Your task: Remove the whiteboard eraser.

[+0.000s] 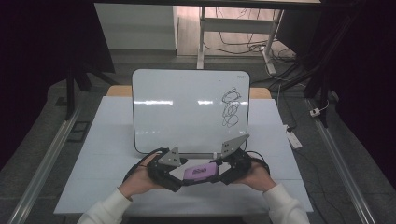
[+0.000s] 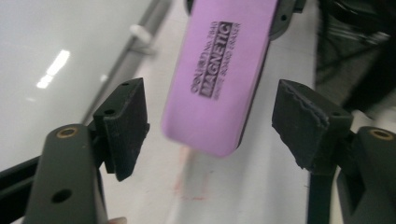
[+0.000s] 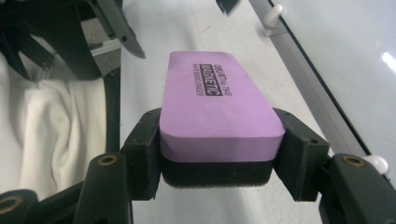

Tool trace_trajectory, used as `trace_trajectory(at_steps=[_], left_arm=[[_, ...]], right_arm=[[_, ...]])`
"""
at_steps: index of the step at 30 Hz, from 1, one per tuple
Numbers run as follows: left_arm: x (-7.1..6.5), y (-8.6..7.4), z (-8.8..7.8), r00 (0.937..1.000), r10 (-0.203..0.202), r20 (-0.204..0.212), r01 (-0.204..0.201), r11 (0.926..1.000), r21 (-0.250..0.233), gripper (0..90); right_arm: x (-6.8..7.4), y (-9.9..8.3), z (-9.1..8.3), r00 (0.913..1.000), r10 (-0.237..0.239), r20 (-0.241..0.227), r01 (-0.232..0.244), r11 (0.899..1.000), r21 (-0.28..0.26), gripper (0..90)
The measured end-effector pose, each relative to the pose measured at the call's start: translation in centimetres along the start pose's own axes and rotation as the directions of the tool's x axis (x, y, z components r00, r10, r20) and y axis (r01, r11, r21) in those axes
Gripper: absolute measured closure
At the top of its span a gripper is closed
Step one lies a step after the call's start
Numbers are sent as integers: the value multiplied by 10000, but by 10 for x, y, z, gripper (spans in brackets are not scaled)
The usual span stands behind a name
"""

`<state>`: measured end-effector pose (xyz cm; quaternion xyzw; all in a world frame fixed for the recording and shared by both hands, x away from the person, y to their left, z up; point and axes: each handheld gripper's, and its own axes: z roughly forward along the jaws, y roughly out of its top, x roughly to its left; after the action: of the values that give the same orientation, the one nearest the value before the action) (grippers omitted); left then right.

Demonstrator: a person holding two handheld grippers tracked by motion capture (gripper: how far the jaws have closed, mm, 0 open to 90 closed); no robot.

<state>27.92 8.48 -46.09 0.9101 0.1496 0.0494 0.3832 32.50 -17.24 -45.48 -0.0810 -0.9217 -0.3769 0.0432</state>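
The right gripper [image 3: 219,154] is clamped on the purple rectangular foam eraser [image 3: 217,100]; the left gripper [image 2: 210,121] has its jaws apart around the eraser's other end, not touching it, above the white counter [image 1: 112,140].

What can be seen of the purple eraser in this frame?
The eraser is a rounded purple block with a black sponge pad underneath and a black "MAGNETIC" print on top. It lies about level above the white table, in front of the whiteboard. The right gripper clamps one end; the other end sits untouched between the open left gripper.
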Motion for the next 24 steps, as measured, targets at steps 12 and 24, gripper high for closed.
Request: trace_trajectory(at_steps=[12, 24], left_arm=[[8, 7, 26, 9897, 143, 1428, -233, 9978, 619, 291], [3, 6, 33, 9868, 575, 1513, -726, 9927, 960, 389]], right_arm=[[10, 2, 5, 9872, -1597, 1, 1597, 9872, 55, 400], [15, 1, 7, 9747, -2236, -57, 2237, 9745, 165, 399]])
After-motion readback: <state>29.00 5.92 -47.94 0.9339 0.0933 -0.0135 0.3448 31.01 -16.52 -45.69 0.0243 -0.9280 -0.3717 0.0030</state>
